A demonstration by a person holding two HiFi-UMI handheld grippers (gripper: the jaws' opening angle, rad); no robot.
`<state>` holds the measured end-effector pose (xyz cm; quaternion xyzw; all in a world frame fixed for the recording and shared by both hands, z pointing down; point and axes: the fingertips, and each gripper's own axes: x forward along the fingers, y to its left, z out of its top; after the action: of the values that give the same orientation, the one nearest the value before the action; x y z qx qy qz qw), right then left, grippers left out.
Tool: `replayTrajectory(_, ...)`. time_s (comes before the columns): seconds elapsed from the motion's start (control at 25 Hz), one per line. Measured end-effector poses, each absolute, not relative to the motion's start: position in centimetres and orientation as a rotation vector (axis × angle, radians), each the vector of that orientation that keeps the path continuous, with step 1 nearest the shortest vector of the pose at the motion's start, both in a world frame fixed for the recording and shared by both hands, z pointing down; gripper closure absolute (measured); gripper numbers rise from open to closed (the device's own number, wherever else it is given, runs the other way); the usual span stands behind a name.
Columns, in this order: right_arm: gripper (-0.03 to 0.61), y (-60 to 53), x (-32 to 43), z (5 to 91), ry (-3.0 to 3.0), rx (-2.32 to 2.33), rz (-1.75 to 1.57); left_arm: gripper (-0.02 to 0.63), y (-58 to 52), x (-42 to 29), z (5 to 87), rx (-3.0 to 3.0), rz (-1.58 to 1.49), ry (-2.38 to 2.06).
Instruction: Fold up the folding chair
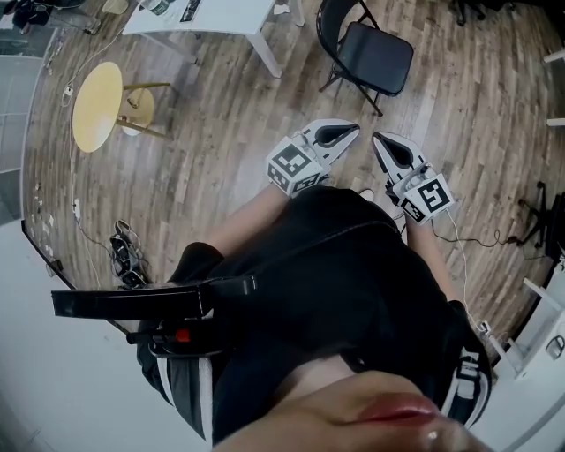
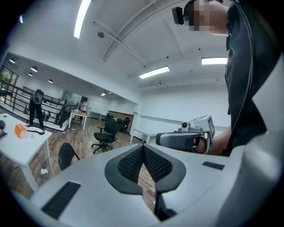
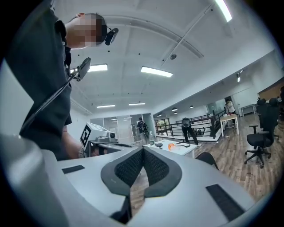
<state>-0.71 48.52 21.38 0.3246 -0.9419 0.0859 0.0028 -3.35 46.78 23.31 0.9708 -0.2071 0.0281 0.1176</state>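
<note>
- A round yellow-topped side table (image 1: 97,106) on thin wooden legs stands alone at the upper left of the head view, well away from the work and apparently no part of it; I count one
- One white rectangular table (image 1: 212,18) crosses the top edge of that view, with small items on it that are too small to name
- The left gripper (image 1: 350,131), grey with a black-and-white marker cube, is held out at mid-frame with its jaws pressed together on nothing; its own view shows the ribbed black pads meeting (image 2: 143,148). It points towards the chair, which I take for an approach
- One black folding chair (image 1: 375,57) with a metal frame stands at the upper centre right, on the wooden plank floor (image 1: 229,150). Its seat is down and its legs are spread, so folding has not begun. It is clear of both grippers
- The right gripper (image 1: 380,141), a twin of the left one, sits just beside it, likewise closed and empty (image 3: 143,153). That makes two grippers, carried side by side, probably so that each can take one part of the frame
</note>
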Motion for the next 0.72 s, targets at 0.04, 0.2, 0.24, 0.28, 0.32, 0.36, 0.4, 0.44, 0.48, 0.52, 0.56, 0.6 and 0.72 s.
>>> replayTrajectory(0.04,0.568,48.4,-1.4,21.5,-2.955,1.013,0.277,0.609,46.6,-4.0,23.3,2.838,0.077,-0.610)
replayTrajectory(0.2,0.568,47.8,-3.6,21.8,-2.948,1.028,0.285,0.609,45.8,-6.3,23.3,2.834,0.054,-0.624)
replayTrajectory(0.24,0.568,47.6,-4.2,21.8,-2.943,1.032,0.283,0.609,45.7,-7.0,23.4,2.833,0.053,-0.624)
replayTrajectory(0.28,0.568,47.3,-4.9,21.9,-2.938,1.036,0.283,0.609,45.4,-7.8,23.5,2.831,0.053,-0.624)
replayTrajectory(0.32,0.568,47.0,-5.6,22.0,-2.933,1.038,0.283,0.609,45.1,-8.6,23.7,2.831,0.054,-0.624)
replayTrajectory(0.36,0.566,46.5,-6.2,22.1,-2.930,1.040,0.283,0.609,44.7,-9.4,23.8,2.831,0.055,-0.625)
replayTrajectory(0.4,0.568,46.0,-6.8,22.3,-2.928,1.043,0.284,0.609,44.2,-10.1,23.9,2.832,0.055,-0.625)
replayTrajectory(0.44,0.568,45.5,-7.2,22.5,-2.926,1.051,0.285,0.609,43.7,-10.6,24.0,2.832,0.051,-0.625)
replayTrajectory(0.48,0.568,45.2,-7.5,22.6,-2.922,1.063,0.285,0.609,43.3,-11.0,24.1,2.831,0.046,-0.624)
replayTrajectory(0.52,0.567,45.1,-7.6,22.8,-2.915,1.078,0.286,0.609,43.1,-11.2,24.2,2.829,0.038,-0.624)
replayTrajectory(0.56,0.566,45.0,-7.7,22.9,-2.908,1.094,0.287,0.609,42.9,-11.4,24.3,2.828,0.030,-0.623)
replayTrajectory(0.6,0.568,44.9,-7.6,23.0,-2.900,1.109,0.288,0.609,42.8,-11.5,24.3,2.827,0.022,-0.624)
replayTrajectory(0.72,0.566,44.8,-7.0,23.1,-2.889,1.142,0.297,0.609,42.7,-11.1,24.2,2.838,0.024,-0.628)
